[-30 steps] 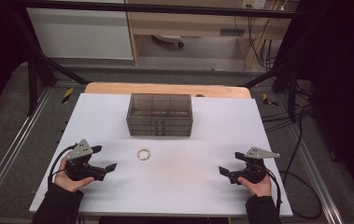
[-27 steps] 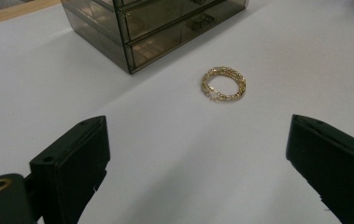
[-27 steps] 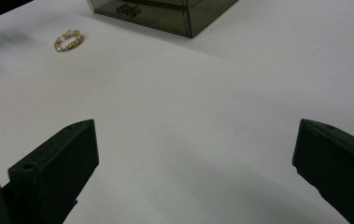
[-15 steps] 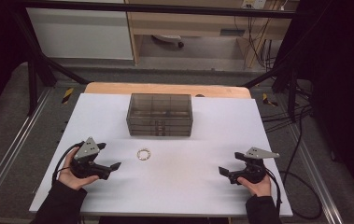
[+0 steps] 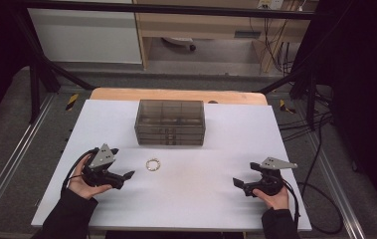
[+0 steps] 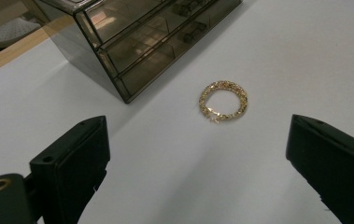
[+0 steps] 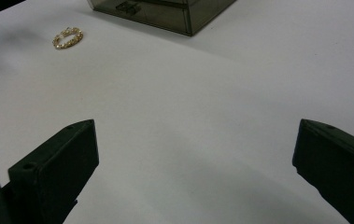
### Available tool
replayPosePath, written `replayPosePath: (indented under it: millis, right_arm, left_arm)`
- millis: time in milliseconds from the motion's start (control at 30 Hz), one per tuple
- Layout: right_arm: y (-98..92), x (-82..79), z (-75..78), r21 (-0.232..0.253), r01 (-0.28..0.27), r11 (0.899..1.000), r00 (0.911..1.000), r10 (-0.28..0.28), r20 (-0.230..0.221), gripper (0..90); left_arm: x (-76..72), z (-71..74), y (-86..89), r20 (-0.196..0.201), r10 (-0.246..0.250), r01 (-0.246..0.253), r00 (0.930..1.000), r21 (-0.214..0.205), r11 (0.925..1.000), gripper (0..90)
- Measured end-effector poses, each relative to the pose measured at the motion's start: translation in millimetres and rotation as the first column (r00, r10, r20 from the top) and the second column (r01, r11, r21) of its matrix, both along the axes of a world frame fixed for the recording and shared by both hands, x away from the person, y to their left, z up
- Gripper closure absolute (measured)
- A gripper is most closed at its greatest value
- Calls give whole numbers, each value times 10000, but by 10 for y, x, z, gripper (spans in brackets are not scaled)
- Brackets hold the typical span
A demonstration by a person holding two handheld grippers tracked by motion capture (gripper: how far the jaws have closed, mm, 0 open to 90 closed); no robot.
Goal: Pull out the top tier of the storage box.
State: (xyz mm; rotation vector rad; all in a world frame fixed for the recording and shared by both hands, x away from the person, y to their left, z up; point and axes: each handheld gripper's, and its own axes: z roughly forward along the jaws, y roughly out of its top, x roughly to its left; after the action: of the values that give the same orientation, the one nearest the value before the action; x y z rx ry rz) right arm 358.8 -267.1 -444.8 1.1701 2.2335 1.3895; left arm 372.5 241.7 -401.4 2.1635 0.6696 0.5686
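Observation:
A small gold chain bracelet [image 5: 152, 164] [image 6: 223, 100] [image 7: 67, 38] lies flat on the white table, a little in front of a smoky see-through drawer box [image 5: 170, 122] [image 6: 137, 42] [image 7: 165, 11]. My left gripper [image 5: 128, 175] [image 6: 195, 140] is open, held low just left of the bracelet and pointing at it, with nothing between its jaws. My right gripper [image 5: 238, 183] [image 7: 197, 135] is also open and empty. It sits near the table's front right, well away from the bracelet, and points left across bare table.
The white table top [image 5: 201, 199] rests on a wooden board [image 5: 126, 94] that shows at the far edge. Metal frame rails [image 5: 7, 164] run along both sides, and cables [image 5: 320, 149] hang off the right.
My left gripper has moved right and slightly forward, closer to the bracelet. The right gripper, the bracelet and the box have stayed put.

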Motion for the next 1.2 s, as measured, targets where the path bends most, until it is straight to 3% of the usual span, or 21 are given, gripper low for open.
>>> replayPosePath:
  millis: [500, 1133, 1200]
  right_arm:
    - [7, 0, -2, -20, -19, 10000, 10000, 19, -16, 11]
    - [7, 3, -6, -79, -25, 10000, 10000, 25, -20, 11]
    - [8, 2, -6, -80, -26, 10000, 10000, 26, -21, 11]
  left_arm:
    - [54, 7, -250, 611, -403, 340, 9973, 1015, 9943, 62]
    - [109, 15, -570, 1463, -979, 635, 9844, 2235, 9726, 71]
    - [118, 18, -610, 1576, -1042, 634, 9820, 2447, 9675, 78]
